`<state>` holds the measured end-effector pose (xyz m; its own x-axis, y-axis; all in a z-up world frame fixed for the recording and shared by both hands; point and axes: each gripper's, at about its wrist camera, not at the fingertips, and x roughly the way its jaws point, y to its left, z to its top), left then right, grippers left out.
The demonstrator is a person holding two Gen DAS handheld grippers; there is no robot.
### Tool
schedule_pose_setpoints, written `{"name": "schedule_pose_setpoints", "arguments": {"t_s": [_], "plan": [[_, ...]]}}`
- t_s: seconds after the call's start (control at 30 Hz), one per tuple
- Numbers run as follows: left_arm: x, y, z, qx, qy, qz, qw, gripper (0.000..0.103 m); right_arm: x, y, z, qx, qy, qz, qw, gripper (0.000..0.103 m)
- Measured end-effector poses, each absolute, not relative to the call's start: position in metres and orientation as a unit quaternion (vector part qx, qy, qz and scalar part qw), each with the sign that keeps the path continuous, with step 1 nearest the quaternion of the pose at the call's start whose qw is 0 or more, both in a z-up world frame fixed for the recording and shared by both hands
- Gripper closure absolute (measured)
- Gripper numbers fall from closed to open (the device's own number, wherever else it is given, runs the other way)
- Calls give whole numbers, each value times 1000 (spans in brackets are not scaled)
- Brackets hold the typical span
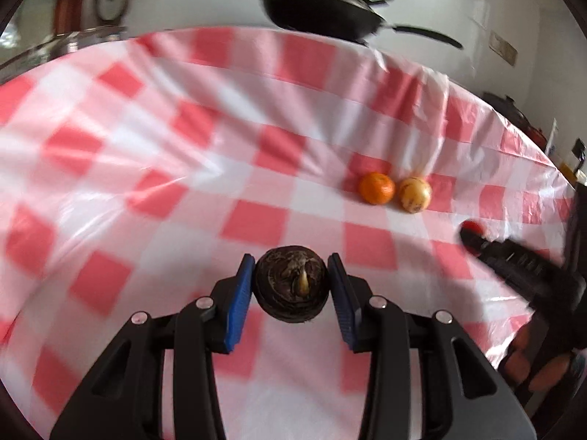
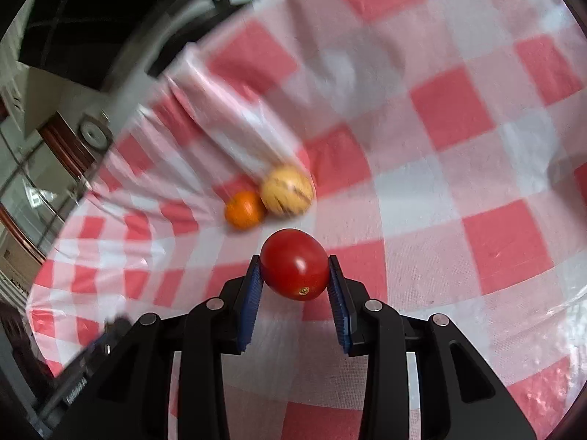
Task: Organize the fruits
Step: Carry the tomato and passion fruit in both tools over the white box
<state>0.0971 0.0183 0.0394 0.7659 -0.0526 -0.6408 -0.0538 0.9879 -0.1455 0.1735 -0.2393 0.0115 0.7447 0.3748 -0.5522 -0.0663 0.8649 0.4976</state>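
My left gripper (image 1: 291,275) is shut on a dark brown, wrinkled round fruit (image 1: 291,288), held above the red-and-white checked tablecloth (image 1: 146,168). My right gripper (image 2: 295,273) is shut on a red tomato (image 2: 295,264), also held above the cloth. An orange tangerine (image 1: 376,187) and a yellow striped round fruit (image 1: 414,194) lie touching side by side on the cloth, ahead and to the right of my left gripper. Both also show just ahead of the tomato in the right wrist view: the tangerine (image 2: 244,209) and the yellow fruit (image 2: 288,190). The right gripper and tomato (image 1: 471,226) appear at the left view's right edge.
A black frying pan (image 1: 323,11) sits beyond the table's far edge by the wall. A metal pot lid (image 1: 73,42) is at the far left edge. The cloth (image 2: 477,146) is creased and bunched behind the two fruits. The table's edge runs close on the right.
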Motion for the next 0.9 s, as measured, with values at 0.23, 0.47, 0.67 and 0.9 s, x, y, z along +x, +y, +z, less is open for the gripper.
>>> {"name": "schedule_pose_setpoints", "arguments": {"t_s": [0.23,0.47,0.67,0.9], "plan": [[28,72,40,-124,325,38,937,62,87,-203,51,177,294,153,927,68],[-56,90,49,-101,303,46,946,62,-4,-129,55,104,315,218,918,68],[-126,132,48,-89,298,77,947,62,-59,-77,63,42,314,261,912,68],[-190,192,39,-101,300,123,940,62,-103,-20,59,-10,325,323,889,68]]}}
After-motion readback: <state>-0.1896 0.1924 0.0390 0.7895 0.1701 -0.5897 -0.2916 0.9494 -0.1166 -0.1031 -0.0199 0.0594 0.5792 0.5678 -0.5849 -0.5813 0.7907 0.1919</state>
